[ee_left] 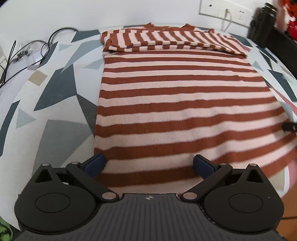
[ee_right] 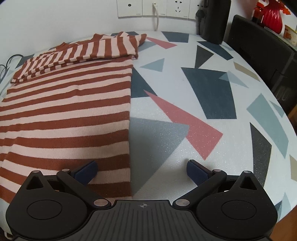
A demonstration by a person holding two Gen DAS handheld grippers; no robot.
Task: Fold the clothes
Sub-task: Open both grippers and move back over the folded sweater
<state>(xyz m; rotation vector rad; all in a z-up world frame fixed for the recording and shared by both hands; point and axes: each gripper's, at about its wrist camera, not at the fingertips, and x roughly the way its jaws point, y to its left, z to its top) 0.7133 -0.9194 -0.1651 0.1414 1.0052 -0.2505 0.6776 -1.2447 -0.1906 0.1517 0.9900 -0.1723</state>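
A striped knit top (ee_left: 176,103) lies flat on the table in front of me, with rust-brown and pale pink bands running across it. It is partly folded: both sleeves (ee_left: 167,41) are laid across the chest at the far end, near the collar, their stripes running crosswise to the body's. The long sides run straight. The near hem hangs over the table's near edge.

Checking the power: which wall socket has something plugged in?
The second socket from the left in the right wrist view; a white cord hangs from it, the others are bare.
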